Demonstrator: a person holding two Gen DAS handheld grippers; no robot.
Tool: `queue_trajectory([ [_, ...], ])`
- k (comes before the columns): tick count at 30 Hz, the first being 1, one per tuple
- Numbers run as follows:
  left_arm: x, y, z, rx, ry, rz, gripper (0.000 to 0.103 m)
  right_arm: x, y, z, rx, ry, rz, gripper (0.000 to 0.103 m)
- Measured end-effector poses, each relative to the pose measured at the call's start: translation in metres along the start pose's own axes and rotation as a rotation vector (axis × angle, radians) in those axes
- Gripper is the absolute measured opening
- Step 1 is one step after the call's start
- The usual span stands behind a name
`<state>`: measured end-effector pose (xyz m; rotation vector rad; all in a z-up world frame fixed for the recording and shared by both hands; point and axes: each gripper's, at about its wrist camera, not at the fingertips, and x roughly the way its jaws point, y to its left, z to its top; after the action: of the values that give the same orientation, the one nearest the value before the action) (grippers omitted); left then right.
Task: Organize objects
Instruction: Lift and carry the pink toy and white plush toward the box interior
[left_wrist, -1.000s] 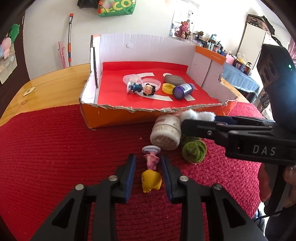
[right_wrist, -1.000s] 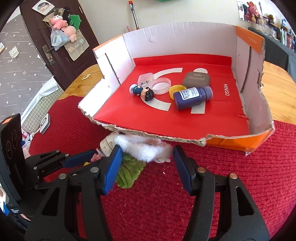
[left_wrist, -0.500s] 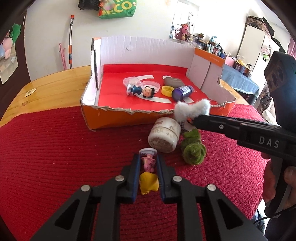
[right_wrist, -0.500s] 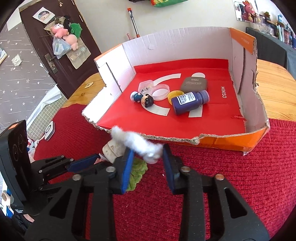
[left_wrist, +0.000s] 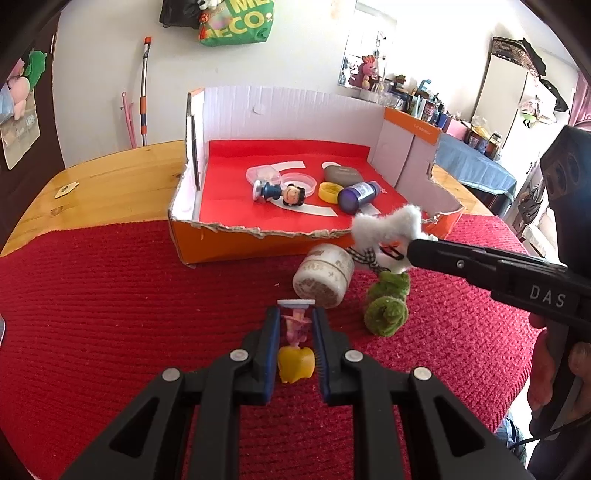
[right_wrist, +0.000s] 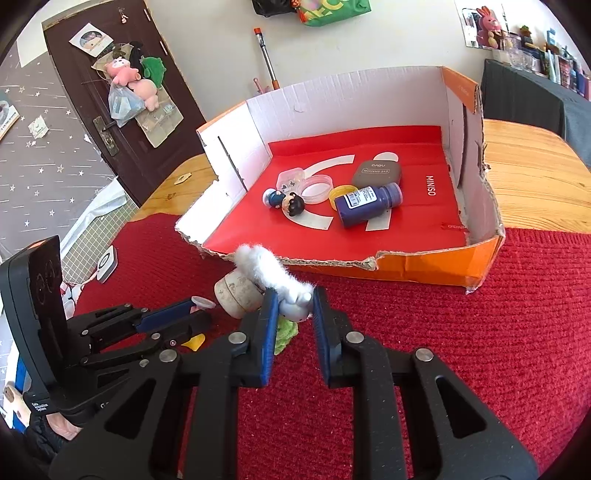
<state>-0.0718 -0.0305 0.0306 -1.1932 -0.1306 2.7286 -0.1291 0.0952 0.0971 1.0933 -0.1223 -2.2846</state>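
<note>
— What have the tongs got?

— Left tongs (left_wrist: 294, 326) are clamped on a pink-and-yellow figurine (left_wrist: 295, 347), low over the red mat (left_wrist: 129, 314). Right tongs (right_wrist: 293, 306) pinch a white plush (right_wrist: 275, 278), lifted just before the box (right_wrist: 424, 264).

— And around them?

— A jar (left_wrist: 325, 275) and green plush (left_wrist: 388, 304) lie on the mat, which covers a wooden table (left_wrist: 110, 173). The box holds a bottle (right_wrist: 367, 205) and doll (right_wrist: 284, 199).

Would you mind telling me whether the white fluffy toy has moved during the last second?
Yes. The white fluffy toy, clamped in the right gripper, has risen off the red mat to the cardboard box's torn front edge.
</note>
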Motion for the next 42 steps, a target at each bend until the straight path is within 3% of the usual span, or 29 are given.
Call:
queue_trajectory([
  [29,-0.02,-0.011,0.027,0.025,-0.079,-0.021,0.018,-0.033,0.007,0.008,-0.019,-0.073,0.003,0.018],
  [42,-0.023,-0.013,0.057,0.04,-0.121,-0.023,0.018,-0.042,0.006,0.027,-0.03,-0.107,-0.004,0.018],
])
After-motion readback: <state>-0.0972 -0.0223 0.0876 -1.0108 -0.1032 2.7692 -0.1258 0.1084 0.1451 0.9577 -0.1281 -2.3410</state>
